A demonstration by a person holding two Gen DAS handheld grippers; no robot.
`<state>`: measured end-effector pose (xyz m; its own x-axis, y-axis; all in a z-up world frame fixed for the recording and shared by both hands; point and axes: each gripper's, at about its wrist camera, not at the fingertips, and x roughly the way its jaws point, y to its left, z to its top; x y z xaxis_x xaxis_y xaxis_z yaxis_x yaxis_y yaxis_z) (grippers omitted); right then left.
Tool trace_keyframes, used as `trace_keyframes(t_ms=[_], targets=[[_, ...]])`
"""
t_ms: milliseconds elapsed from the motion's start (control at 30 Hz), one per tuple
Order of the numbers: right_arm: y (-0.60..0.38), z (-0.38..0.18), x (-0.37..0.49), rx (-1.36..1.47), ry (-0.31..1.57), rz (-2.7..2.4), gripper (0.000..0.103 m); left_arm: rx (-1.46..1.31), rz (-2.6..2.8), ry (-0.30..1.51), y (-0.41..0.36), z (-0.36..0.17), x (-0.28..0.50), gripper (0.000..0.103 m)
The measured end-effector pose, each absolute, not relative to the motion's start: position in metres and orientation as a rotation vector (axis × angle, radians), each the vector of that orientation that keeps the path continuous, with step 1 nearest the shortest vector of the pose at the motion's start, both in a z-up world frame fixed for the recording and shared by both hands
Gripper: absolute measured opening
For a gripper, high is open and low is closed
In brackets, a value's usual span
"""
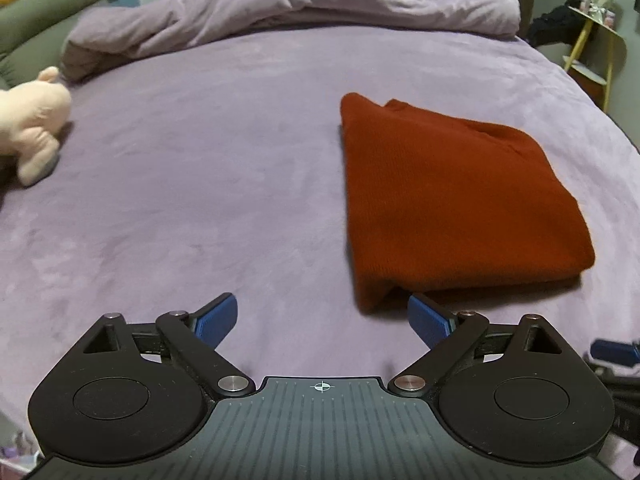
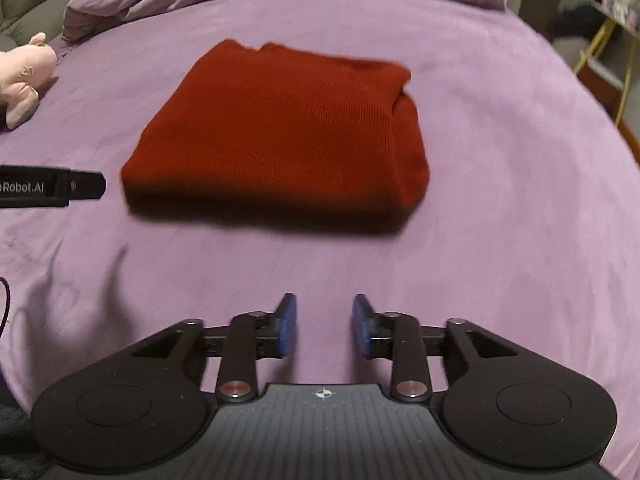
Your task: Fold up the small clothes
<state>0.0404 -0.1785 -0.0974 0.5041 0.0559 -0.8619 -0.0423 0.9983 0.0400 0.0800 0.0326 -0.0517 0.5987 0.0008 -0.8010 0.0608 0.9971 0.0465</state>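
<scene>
A rust-red knitted garment [image 1: 452, 200] lies folded into a thick rectangle on the purple bed [image 1: 200, 200]. In the left wrist view it lies ahead and to the right of my left gripper [image 1: 323, 314], whose blue pads stand wide apart with only bedsheet between them; its near corner comes close to the right pad [image 1: 430, 322]. In the right wrist view the same garment [image 2: 276, 132] rests straight ahead, well beyond my right gripper [image 2: 325, 326]. That gripper is partly open and holds nothing. The left tool's black body [image 2: 52, 189] juts in from the left there.
A pink plush toy [image 1: 34, 124] lies at the bed's left edge. A rumpled purple duvet [image 1: 304, 4] is heaped along the far side. A yellow side table [image 1: 596, 40] with dark items stands off the bed at the right.
</scene>
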Motion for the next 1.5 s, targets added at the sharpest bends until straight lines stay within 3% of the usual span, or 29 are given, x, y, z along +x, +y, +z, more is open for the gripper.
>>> trace_keyframes(t_ms=[33,100,267,1500], targets=[[-0.179,-0.094,0.037,0.033,1.051,0.058,0.045,0.065,-0.031,0.93,0.032,-0.049,0.078,0.096],[-0.179,-0.086,0.035,0.059,1.051,0.049,0.064,0.057,-0.028,0.942,0.031,-0.046,0.077,0.096],[-0.175,-0.062,0.042,0.044,1.007,0.016,0.083,0.047,0.0,0.961,0.031,-0.039,0.076,0.096],[-0.17,-0.047,0.065,0.061,1.059,-0.069,0.084,0.117,-0.09,1.039,0.013,-0.032,0.087,0.096]])
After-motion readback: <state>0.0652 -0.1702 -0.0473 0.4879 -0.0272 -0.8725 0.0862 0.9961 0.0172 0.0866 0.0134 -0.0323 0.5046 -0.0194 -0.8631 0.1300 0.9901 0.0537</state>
